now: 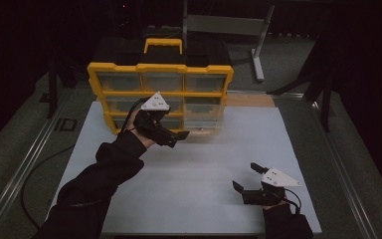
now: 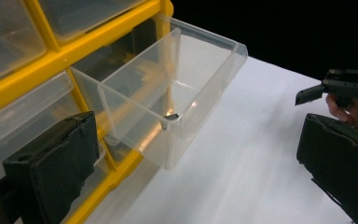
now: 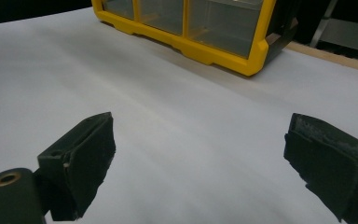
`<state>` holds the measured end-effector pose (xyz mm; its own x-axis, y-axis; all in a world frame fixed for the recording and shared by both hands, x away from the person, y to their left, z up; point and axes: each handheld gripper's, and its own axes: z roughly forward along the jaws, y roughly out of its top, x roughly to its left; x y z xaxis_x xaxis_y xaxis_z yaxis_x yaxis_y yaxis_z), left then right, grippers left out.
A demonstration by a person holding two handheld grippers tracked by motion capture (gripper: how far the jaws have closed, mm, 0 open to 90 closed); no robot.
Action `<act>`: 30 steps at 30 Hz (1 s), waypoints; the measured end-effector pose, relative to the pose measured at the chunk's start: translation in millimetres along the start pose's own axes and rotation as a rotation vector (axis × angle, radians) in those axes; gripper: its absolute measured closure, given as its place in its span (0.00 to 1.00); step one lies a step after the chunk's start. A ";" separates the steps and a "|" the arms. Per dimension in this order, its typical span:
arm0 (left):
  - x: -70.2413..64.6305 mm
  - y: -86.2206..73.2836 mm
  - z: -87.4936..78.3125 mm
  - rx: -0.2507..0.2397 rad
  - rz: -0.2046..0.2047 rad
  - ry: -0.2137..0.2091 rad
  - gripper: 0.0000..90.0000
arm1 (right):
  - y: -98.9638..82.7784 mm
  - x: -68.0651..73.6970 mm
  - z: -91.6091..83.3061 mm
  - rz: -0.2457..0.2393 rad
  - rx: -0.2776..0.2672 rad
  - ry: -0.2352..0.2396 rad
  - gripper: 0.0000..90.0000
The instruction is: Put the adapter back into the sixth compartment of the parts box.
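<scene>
Clear drawer (image 2: 168,93) sticking out of the yellow box (image 1: 159,84), bottom right. Light, thin, slippery plastic, best held by the front edge. Left gripper (image 2: 196,158) and right gripper (image 3: 200,163) both wide open, holding nothing.

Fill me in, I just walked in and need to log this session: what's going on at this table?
A person holds a set of tongs in each hand over a white table. The left tongs sit open in front of a yellow parts organizer, beside a clear drawer pulled out of its lowest row. A small dark item lies in the drawer; what it is I cannot tell. The right tongs rest open near the table's front edge, holding nothing.
</scene>
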<state>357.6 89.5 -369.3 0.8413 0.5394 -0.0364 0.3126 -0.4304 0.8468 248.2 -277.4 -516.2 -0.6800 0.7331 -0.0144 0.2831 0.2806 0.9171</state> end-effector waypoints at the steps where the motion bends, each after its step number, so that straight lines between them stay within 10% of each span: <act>1: -0.9 -1.8 -0.5 -0.001 0.002 0.002 0.00 | 0.0 0.0 0.0 0.001 0.001 0.000 0.09; 30: -2.8 -52.7 -15.3 0.023 0.001 -0.007 0.00 | 0.6 0.5 -0.3 0.000 -0.005 0.001 0.09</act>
<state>332.0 121.7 -405.7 0.8449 0.5334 -0.0394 0.3216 -0.4478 0.8343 247.9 -277.1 -515.6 -0.6806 0.7325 -0.0142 0.2795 0.2776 0.9191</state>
